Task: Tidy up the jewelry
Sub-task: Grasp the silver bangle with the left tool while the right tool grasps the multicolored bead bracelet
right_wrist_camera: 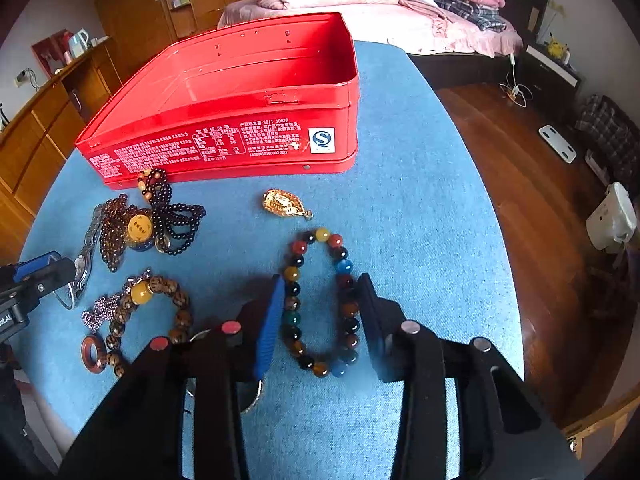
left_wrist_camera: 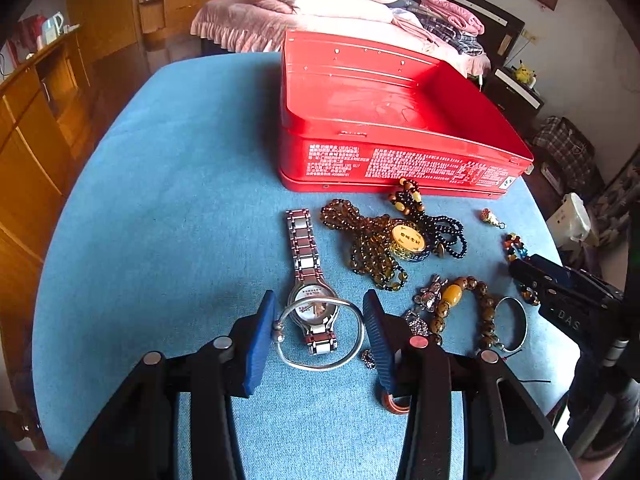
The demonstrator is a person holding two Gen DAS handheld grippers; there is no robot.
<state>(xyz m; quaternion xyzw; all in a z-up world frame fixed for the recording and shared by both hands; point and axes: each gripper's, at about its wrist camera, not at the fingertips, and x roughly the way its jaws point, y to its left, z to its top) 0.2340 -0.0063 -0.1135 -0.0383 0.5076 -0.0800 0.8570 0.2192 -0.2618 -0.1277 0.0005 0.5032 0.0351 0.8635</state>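
Observation:
An open red tin box (left_wrist_camera: 400, 120) (right_wrist_camera: 240, 92) stands on the blue cloth table (left_wrist_camera: 160, 200). My left gripper (left_wrist_camera: 320, 312) is open, its fingers on either side of a silver bangle (left_wrist_camera: 352, 356) that lies over a metal watch (left_wrist_camera: 304, 256). My right gripper (right_wrist_camera: 320, 296) is open around a multicoloured bead bracelet (right_wrist_camera: 348, 308) lying flat. Dark bead necklaces with a yellow disc (left_wrist_camera: 406, 238) (right_wrist_camera: 140, 228), a brown bead bracelet with an amber bead (left_wrist_camera: 480, 304) (right_wrist_camera: 144, 296), and a gold pendant (right_wrist_camera: 284, 202) lie nearby.
A brown ring (right_wrist_camera: 92, 354) and a sparkly charm (right_wrist_camera: 100, 312) lie at the left of the right wrist view. A second silver bangle (left_wrist_camera: 516, 324) lies by the brown bracelet. A bed with pink bedding (left_wrist_camera: 328, 4) stands behind the table, wooden cabinets (left_wrist_camera: 36, 128) to the left.

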